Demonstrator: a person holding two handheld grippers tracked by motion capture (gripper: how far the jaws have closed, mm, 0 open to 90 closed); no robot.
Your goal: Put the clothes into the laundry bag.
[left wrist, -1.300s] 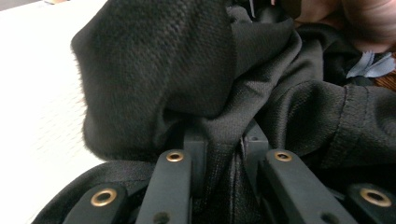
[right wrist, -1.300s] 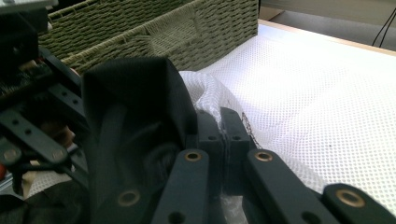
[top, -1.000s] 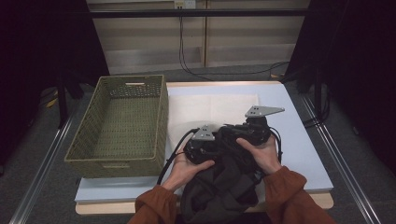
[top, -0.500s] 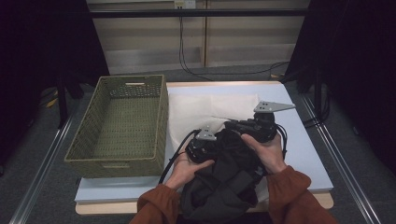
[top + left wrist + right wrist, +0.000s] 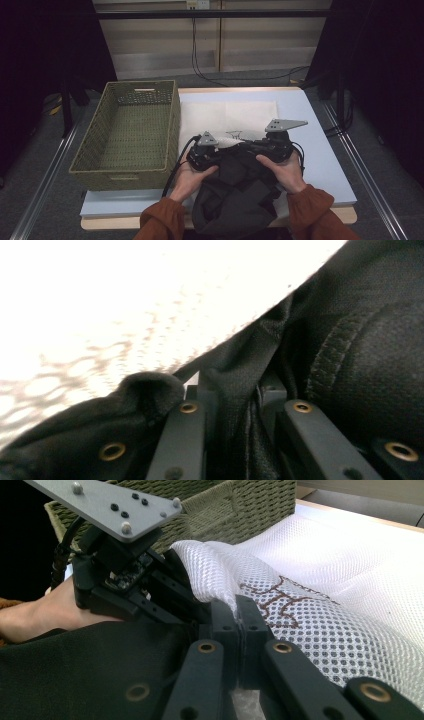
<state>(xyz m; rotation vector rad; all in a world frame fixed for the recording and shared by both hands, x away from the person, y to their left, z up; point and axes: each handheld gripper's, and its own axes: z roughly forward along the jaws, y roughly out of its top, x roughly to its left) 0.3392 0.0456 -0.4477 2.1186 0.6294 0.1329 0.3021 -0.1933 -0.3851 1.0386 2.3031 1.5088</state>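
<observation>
Jaws first, from left to right. Left gripper (image 5: 209, 152): jaws pinched narrow on a fold of the black garment (image 5: 235, 200), dark cloth bunched between them in the left gripper view (image 5: 240, 405), white mesh bright beyond. Right gripper (image 5: 272, 146): jaws fully closed in the right gripper view (image 5: 239, 625), tips pressed together at the near edge of the white mesh cloth (image 5: 310, 625), which rises in a peak just above them; cannot tell for sure whether mesh or black fabric is caught at the very tips. Seen from there too: the left gripper (image 5: 165, 600) just beside, black fabric (image 5: 90, 665) spread below.

Place of the garment: heaped at the near edge of the table (image 5: 320, 150), spilling off toward the person, upper edge held up between both grippers, lying partly over the white mesh cloth (image 5: 235, 117).

Step in hand, most likely: garment gripped at two points along one edge, ready for lifting or spreading. Next move probably calls for both hands rising together, keeping the edge taut, then carrying left toward the basket or laying flat for folding.

Far left: woven basket (image 5: 130, 137) on the table, just beside the mesh cloth, open-topped, nothing inside.
</observation>
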